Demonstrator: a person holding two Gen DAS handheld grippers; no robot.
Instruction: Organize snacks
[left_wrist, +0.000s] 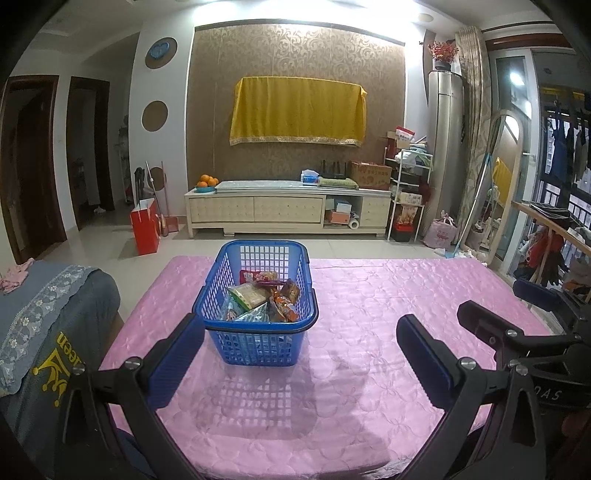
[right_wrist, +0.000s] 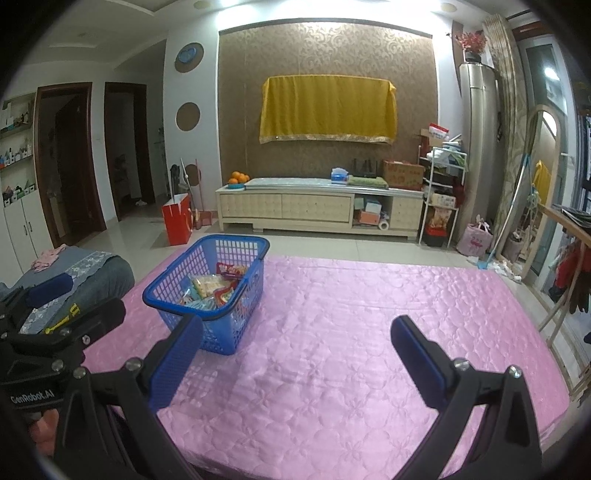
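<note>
Both grippers have their fingers spread wide apart, and nothing is held between them. On the left gripper (left_wrist: 301, 345), the two blue pads (left_wrist: 176, 360) stick out over the pink tablecloth (left_wrist: 406, 295). Its left finger reaches up just beside the near corner of the blue basket (left_wrist: 258, 343). From this camera I cannot tell if the finger touches the basket.

The right gripper (right_wrist: 295, 349) hangs over bare pink cloth, and its blue pads (right_wrist: 417, 360) are far apart too. In the right wrist view its left finger covers the near corner of the basket (right_wrist: 170, 291), and I cannot tell if they touch. The left wrist view shows the right gripper (left_wrist: 517, 332) off to the right, well apart from the basket.

Snack packets (left_wrist: 264, 299) lie in a pile inside the basket. Some are green, some are orange and some are red. The basket sits on the left part of the table, toward the far side. Its black handle lies flat along the rim.

Left of the table is a blue-grey sofa arm (left_wrist: 55, 314) with a lacy cover. Far behind, a yellow cloth (left_wrist: 297, 110) hangs on the brown wall over a long low cabinet (left_wrist: 288, 208), and a bowl of oranges (left_wrist: 207, 182) sits on its left end.
</note>
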